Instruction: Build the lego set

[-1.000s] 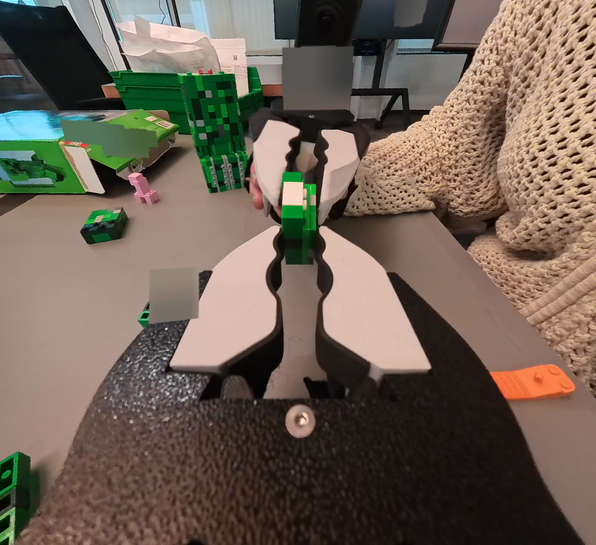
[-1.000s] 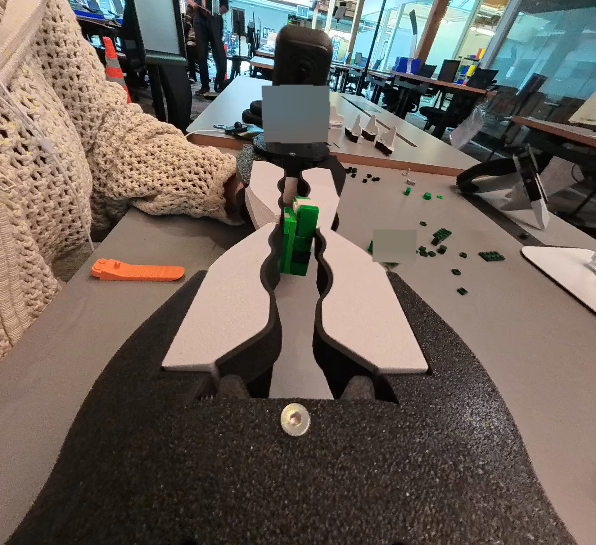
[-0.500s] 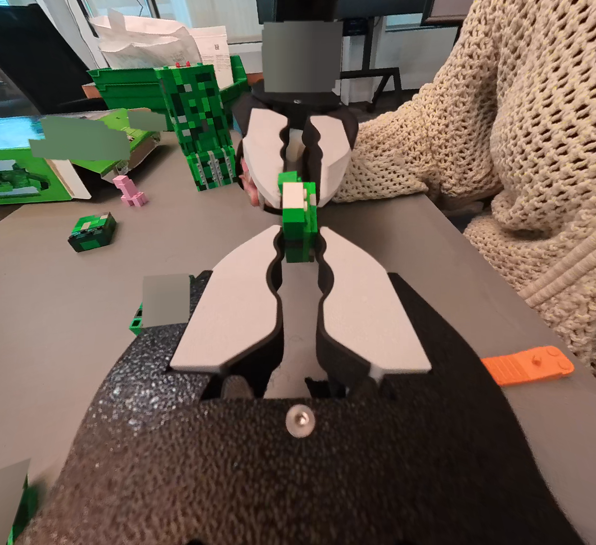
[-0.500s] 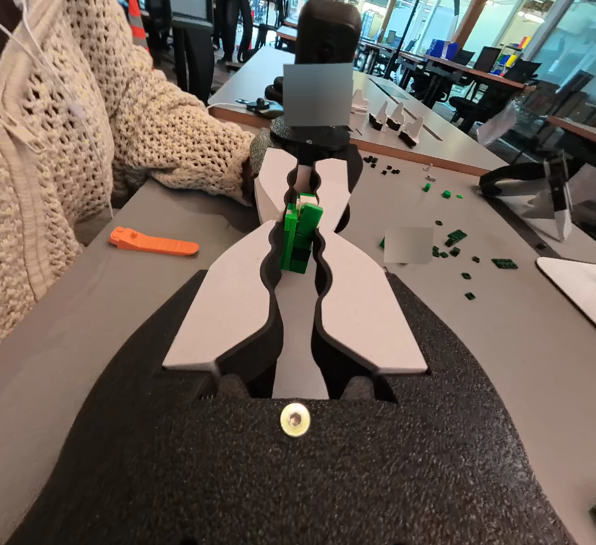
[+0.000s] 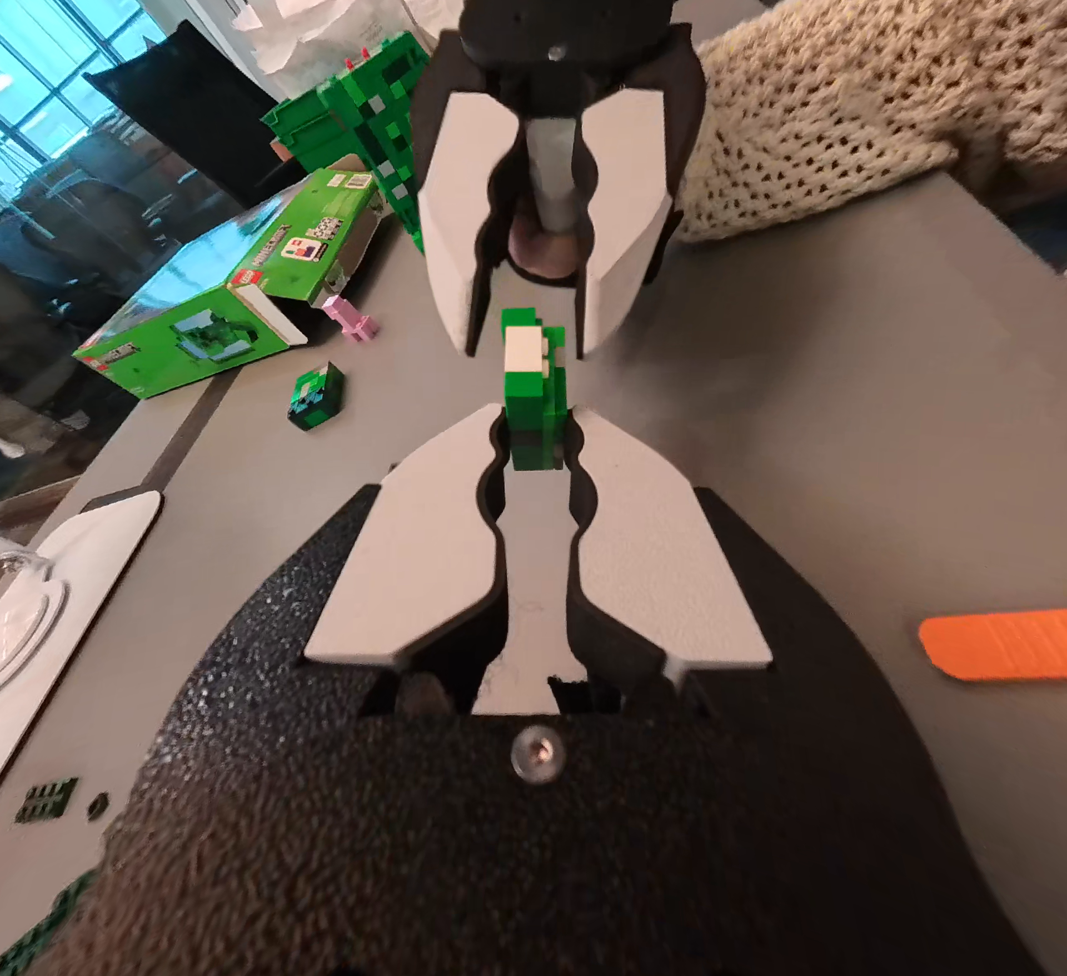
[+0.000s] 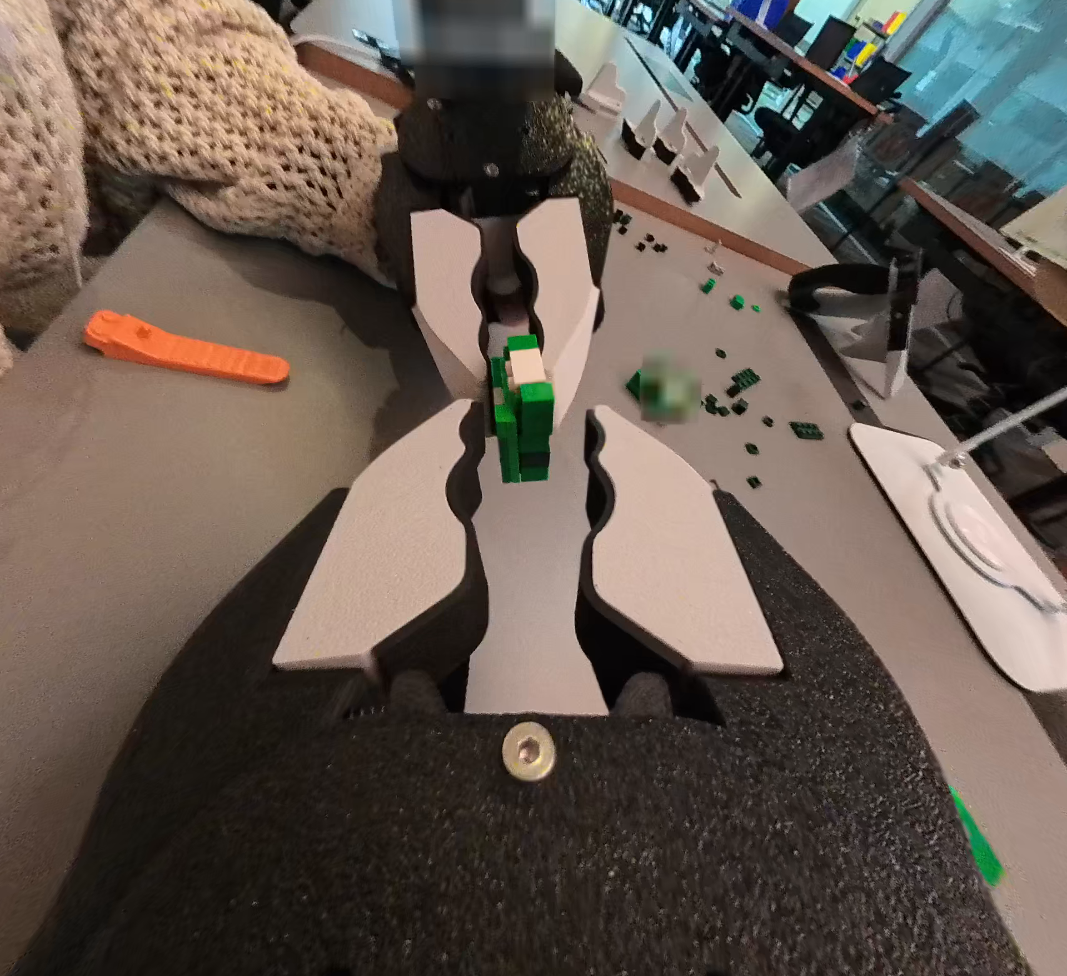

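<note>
A small green lego assembly with a white tile near its top is held above the grey table. My left gripper is shut on its lower part. My right gripper faces it head-on with its jaws open, and the assembly stands in the gap close to the left finger. In the left wrist view the right gripper shows open, its tips on either side of the assembly's top. In the right wrist view the left gripper pinches the assembly from behind.
A tall green creeper model, an open lego box, a pink pig figure and a small green cube lie at the far left. An orange brick separator and several loose green pieces lie on the table. A white base plate is at the right, and a knitted sleeve rests at the table edge. My two grippers' fingertips are within a few centimetres of each other.
My right gripper has opened and let go of the green assembly, which both grippers held before. The left gripper still holds it. Both views now look down more steeply.
</note>
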{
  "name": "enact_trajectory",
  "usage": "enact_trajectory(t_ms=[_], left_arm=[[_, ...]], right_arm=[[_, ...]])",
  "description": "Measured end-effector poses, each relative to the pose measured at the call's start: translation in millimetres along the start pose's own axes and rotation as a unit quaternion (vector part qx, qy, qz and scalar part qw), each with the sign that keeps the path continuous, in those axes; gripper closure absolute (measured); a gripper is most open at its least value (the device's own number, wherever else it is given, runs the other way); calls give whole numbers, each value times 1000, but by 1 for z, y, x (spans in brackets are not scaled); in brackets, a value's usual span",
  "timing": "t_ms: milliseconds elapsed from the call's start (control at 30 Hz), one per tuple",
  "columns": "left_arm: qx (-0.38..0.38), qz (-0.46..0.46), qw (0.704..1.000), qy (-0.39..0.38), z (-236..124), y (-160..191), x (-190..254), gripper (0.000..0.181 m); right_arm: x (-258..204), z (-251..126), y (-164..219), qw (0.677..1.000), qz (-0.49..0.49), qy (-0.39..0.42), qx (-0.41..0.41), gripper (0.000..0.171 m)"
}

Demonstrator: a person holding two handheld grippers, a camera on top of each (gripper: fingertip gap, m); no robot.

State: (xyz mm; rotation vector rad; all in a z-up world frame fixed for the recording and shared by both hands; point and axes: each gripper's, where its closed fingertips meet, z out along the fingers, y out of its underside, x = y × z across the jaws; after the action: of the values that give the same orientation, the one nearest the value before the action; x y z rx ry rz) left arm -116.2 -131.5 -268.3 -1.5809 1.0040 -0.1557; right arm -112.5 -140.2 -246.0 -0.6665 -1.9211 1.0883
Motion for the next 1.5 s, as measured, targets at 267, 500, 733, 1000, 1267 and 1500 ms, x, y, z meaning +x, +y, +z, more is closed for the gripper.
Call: enact_trajectory(t_ms=[267,500,733,1000,1267,1500], left_arm=[[-88,57,994,-17,9,20,2,164],[-146,100,984,-24,16,33,7,164],[-135,87,987,-18,17,32,8,164],[-152,94,983,-33,15,37,2,164],[-152,99,981,-69,13,39,-8,164],[-169,176,965,-100,14,40,-9,164]], right_arm=[[3,-2,28,977,-138,44,-154,136],[-2,6,47,938,-228,56,-255,138],[-2,8,54,944,-202,49,-256,140],[11,-22,65,976,10,-3,-219,143],[16,-7,89,968,164,-17,-190,142],[13,2,102,963,167,-24,-211,146]])
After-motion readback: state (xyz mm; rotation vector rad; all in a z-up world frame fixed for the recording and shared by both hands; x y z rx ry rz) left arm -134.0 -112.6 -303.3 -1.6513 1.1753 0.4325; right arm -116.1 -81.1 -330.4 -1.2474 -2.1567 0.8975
